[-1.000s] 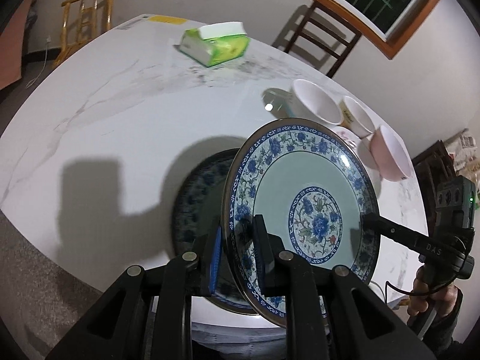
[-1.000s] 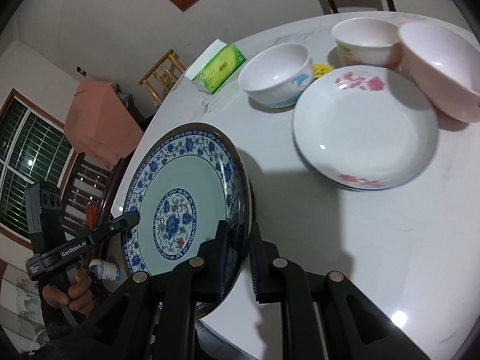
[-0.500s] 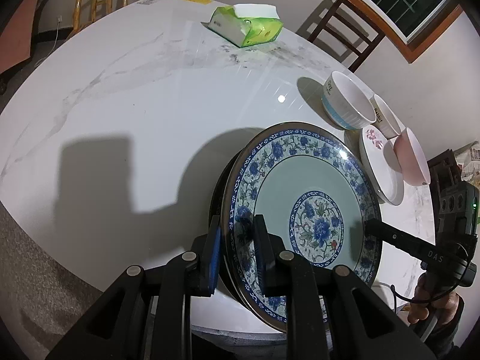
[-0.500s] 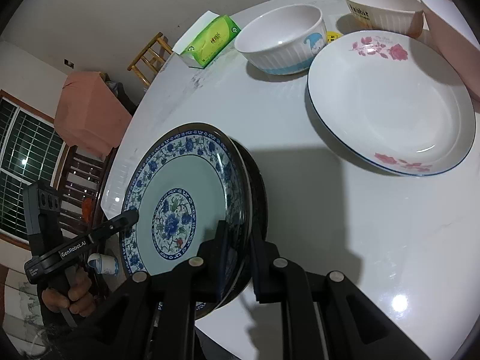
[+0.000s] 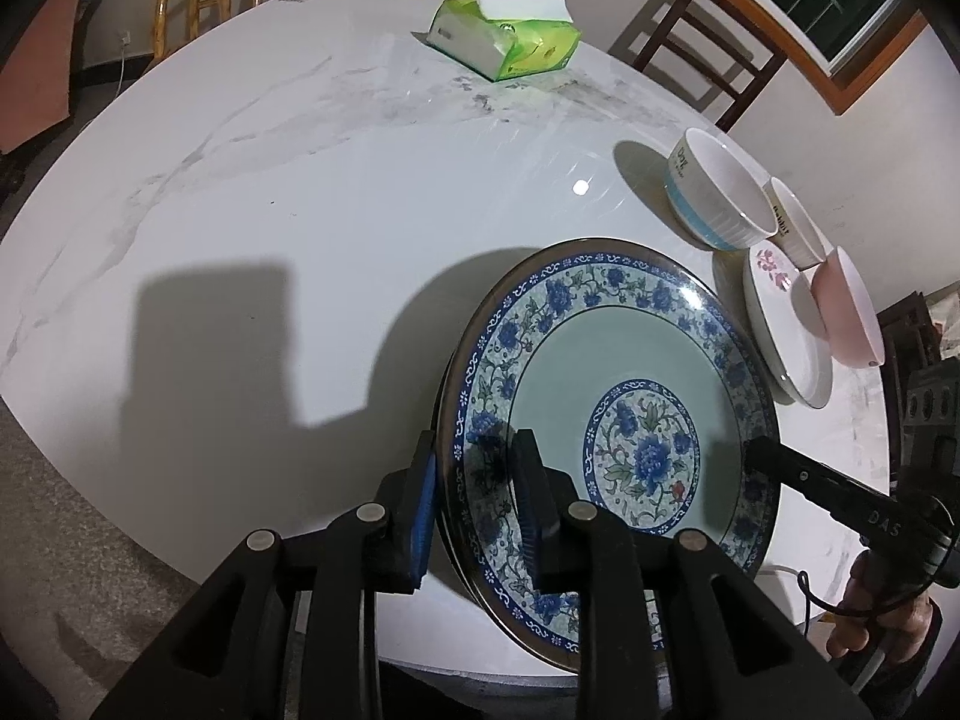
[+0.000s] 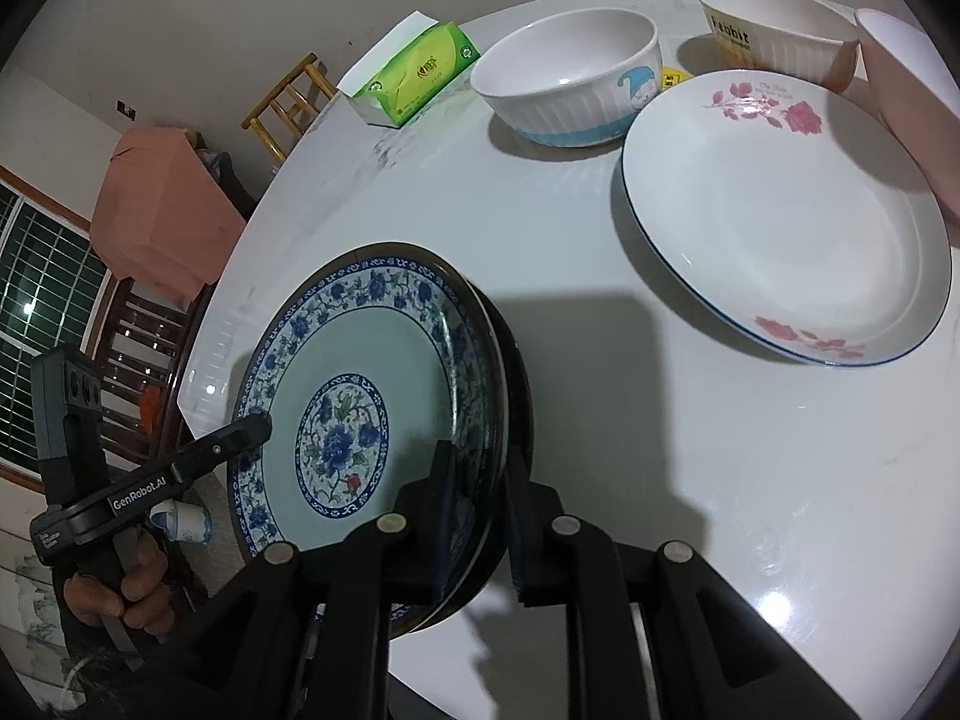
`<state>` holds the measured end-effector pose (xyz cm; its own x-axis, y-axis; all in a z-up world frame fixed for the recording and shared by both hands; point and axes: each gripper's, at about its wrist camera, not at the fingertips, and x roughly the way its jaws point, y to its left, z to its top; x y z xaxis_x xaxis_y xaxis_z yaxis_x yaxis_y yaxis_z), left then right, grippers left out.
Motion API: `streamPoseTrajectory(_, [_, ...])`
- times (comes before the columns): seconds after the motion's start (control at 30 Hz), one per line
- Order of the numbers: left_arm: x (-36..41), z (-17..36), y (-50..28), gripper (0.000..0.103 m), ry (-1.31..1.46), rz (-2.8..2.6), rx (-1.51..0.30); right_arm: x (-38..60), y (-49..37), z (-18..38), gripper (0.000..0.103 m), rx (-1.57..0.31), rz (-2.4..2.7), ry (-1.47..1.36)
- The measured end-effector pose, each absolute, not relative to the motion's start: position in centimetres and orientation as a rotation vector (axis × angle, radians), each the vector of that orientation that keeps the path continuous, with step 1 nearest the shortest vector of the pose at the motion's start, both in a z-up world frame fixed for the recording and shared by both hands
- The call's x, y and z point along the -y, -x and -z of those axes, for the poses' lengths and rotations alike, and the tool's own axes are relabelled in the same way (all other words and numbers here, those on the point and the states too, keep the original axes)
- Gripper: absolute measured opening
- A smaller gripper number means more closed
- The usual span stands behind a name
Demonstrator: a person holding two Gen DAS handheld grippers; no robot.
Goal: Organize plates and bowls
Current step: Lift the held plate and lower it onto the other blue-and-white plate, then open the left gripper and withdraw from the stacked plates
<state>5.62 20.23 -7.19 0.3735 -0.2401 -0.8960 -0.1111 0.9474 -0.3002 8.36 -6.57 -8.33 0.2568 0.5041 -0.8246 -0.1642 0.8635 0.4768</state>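
Left wrist view: left hand-held gripper is clamped on the near-left rim of the round blue-and-white floral ceramic plate; right hand-held gripper pinches the opposite rim, seen in the right wrist view. Plate is tilted, its far edge riding on a second dark-rimmed plate directly under it. Looks like one plate is going onto the other; not seated flat yet, as far as I can tell.

Status, judged from layout:
- Blue pair: nearly stacked, needs lowering and release.
- White shallow plate with pink roses: sits alone, right of the blue plate, apart from it. Not stacked.
- White ribbed bowl with blue cartoon print, cream lettered bowl, pink bowl: all separate, clustered beyond and beside the rose plate. Not nested.
- So roughly one step close to done, most of the job left.

Room and edges:
- Blue plate sits at the near edge of the white marble worktop, with the near rim overhanging it. Watch for slip on release.
- Wide bare worktop left of and beyond the blue plate.
- Green tissue box is far beyond it, well apart.
- Right of the blue plate is tight: rose plate near, bowls crowding it.
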Motion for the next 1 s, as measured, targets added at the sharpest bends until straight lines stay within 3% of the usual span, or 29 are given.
streamPoseTrajectory(0.47, [-19.3,7.4,-5.8,0.024,0.247,0.015,-1.200,5.1,-7.9,7.6,0.019,-1.220,-0.419,-0.181])
streamPoseTrajectory(0.7, [-19.2,6.9,-5.5,0.027,0.250,-0.010,-1.170,3.6,-7.4,7.1,0.031,-1.206,-0.408,-0.060])
streamPoseTrajectory(0.83, [-18.7,5.7,-5.1,0.038,0.212,-0.041,-1.109,3.0,-7.3,6.9,0.031,-1.200,-0.396,-0.005])
streamPoseTrajectory(1.0, [-17.6,4.5,-4.9,0.045,0.183,-0.051,-1.046,2.7,-7.2,6.8,0.031,-1.194,-0.383,0.031])
